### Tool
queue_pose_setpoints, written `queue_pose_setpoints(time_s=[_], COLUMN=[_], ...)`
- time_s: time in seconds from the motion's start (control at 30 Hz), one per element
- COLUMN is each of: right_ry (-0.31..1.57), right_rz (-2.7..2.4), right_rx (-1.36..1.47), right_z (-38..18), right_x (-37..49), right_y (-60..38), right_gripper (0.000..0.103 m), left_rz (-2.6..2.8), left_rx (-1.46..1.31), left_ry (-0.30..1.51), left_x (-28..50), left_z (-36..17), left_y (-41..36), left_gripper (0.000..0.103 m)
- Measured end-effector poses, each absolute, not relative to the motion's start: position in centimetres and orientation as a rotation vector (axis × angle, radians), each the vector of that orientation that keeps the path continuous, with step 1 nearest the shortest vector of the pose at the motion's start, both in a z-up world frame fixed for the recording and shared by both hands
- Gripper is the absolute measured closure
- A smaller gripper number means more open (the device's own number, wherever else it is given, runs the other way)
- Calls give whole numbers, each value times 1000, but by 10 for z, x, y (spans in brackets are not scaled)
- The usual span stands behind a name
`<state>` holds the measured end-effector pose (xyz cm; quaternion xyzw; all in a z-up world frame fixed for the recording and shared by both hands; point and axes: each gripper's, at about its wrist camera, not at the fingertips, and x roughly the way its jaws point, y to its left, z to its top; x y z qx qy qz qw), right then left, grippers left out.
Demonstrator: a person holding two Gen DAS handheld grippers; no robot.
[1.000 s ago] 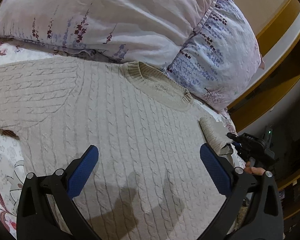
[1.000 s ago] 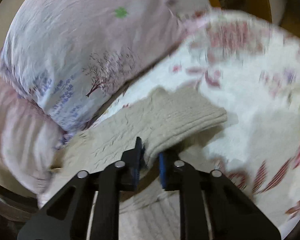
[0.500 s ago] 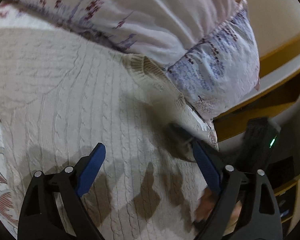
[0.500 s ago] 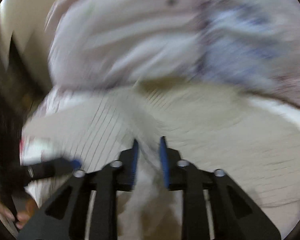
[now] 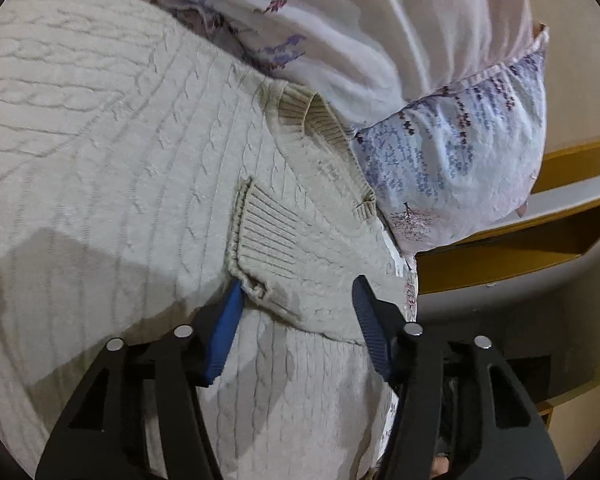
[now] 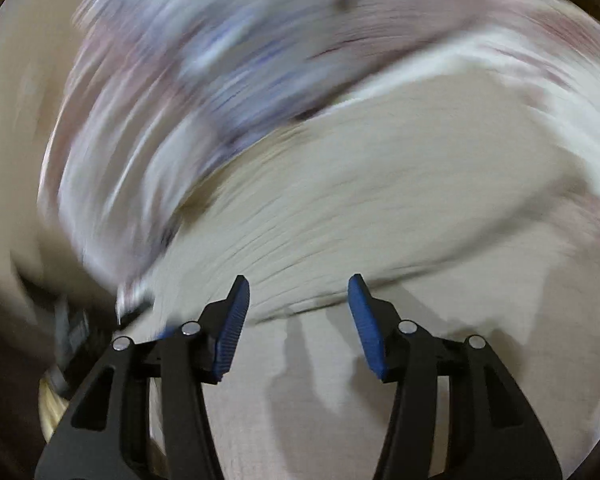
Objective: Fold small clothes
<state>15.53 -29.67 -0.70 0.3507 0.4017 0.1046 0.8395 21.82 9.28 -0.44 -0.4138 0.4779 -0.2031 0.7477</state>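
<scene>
A cream cable-knit sweater (image 5: 120, 168) lies flat on the bed, its collar (image 5: 320, 120) toward the pillows. Its right sleeve is folded inward across the chest, with the ribbed cuff (image 5: 264, 232) lying on the body. My left gripper (image 5: 296, 292) is open and hovers just over the folded sleeve; the left fingertip (image 5: 232, 304) touches the cuff's corner. In the right wrist view, heavily blurred, my right gripper (image 6: 298, 296) is open and empty above the sweater (image 6: 380, 220).
Two floral pillows (image 5: 440, 152) lie against the sweater's collar edge. A wooden bed frame or shelf (image 5: 540, 240) runs along the right. The floral bedsheet (image 6: 560, 92) shows beyond the sweater in the right wrist view.
My right gripper carried the sleeve cuff over the sweater's body, then opened and let it go. My left gripper moved right and closed partway, now over the folded cuff.
</scene>
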Motion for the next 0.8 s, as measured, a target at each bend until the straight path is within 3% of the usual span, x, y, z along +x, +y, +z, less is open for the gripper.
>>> queue_pose_setpoints(time_s=[0.03,0.13,0.2,0.23,0.27,0.37,0.5,0.67,0.73,0.8], right_ry=[839,799,775,759,749,738,691,764,766,769], right_rz=[181,73,57,40,22,-12,10,-29,-53,-83], right_rx=[790,964,1003,1008,1003,964,897,819,769,731], right_z=[-12,-28,-32,-32,-31,-29,-18,-30,-25,-16], right_x=[153,153,156,161,166,179,164,161,158,151], right_y=[-311,-355,-366,-369,-371,-373,-361,-351,-346,-340], right_gripper=[51,53,54,54,58,94,95,94,86,65], left_rz=[-437,-428,-437,-441,-444,-447,-421,-341,-336,-349], left_rx=[-904,-888,-867,-848,-828,-742,-619,-548,-533,-531], left_ry=[1055,1071,1072,1065,1052,988,910,1004,1023,1031], left_x=[221,227,233,236,239,245,238,238,237,234], left_z=[-6,-7,-5,-3,1,20,35,8,1,4], left_y=[91,83,77,74,73,71,77,79,77,78], left_gripper=[54,72,93,94,94,95,95,95,95,94])
